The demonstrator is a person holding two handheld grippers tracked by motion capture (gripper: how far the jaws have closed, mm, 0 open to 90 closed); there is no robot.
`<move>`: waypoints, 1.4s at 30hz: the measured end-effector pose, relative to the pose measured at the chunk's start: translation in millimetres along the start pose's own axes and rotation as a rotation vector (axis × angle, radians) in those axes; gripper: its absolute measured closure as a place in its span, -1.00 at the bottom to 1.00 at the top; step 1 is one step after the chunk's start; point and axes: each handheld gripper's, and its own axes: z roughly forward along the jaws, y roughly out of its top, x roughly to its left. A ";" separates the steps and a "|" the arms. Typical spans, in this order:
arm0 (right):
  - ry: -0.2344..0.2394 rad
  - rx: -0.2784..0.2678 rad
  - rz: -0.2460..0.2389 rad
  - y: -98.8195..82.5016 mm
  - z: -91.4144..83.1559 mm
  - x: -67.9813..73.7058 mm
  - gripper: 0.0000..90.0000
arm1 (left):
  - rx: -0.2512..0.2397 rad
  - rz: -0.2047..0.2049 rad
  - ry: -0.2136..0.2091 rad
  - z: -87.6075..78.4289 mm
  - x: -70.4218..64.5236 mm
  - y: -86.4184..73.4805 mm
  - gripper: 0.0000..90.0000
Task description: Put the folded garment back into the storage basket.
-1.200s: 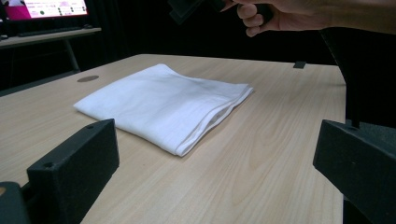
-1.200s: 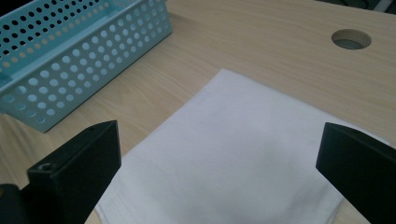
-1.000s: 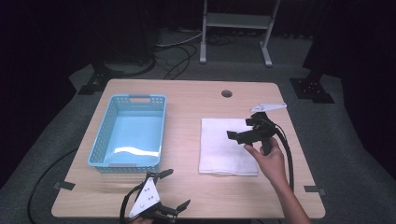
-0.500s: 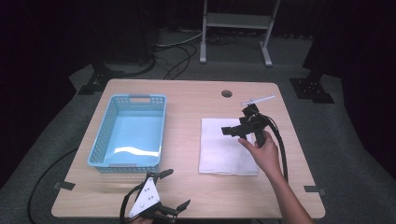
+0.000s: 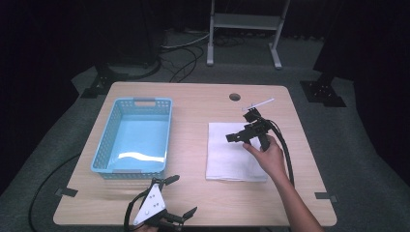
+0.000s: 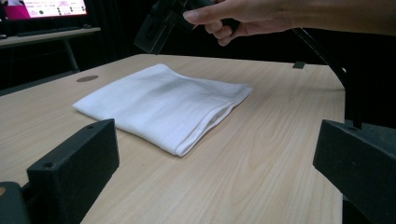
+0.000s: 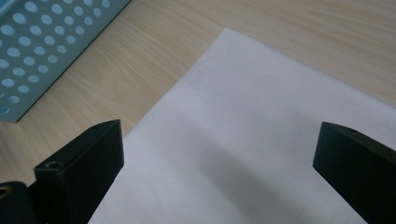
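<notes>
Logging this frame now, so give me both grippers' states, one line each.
Left gripper: open, holding nothing, near the table's front edge.
Right gripper: open, holding nothing, above the folded white cloth.

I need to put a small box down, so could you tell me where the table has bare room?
Bare wood lies between the blue basket and the folded white cloth, and along the far edge around the round hole. The cloth is crowded by the right gripper; the left gripper occupies the near edge.

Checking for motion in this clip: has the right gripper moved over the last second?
Yes. The right gripper has shifted slightly left, toward the basket, staying above the white cloth.
</notes>
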 end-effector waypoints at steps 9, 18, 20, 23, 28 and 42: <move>0.009 0.049 0.001 -4.8 12.4 -4.9 -0.91 | 0.000 0.001 0.000 0.0 0.0 0.0 -1.00; -0.002 0.080 -0.008 -12.3 23.2 -6.6 -0.88 | 0.002 0.002 0.000 0.1 -0.1 0.1 -1.00; -0.007 0.085 -0.013 -14.3 25.9 -7.2 -0.87 | 0.001 0.002 0.000 0.1 -0.1 0.0 -1.00; -0.027 0.101 -0.017 -16.4 29.9 -7.3 -0.87 | 0.001 0.004 0.001 0.1 0.0 0.1 -1.00; -0.068 0.130 -0.046 -19.4 38.7 -3.8 -0.82 | 0.001 0.001 0.001 0.1 0.0 0.1 -1.00; -0.198 0.154 -0.132 -26.5 51.6 9.3 -0.66 | 0.002 0.004 0.003 0.3 -0.4 0.1 -1.00</move>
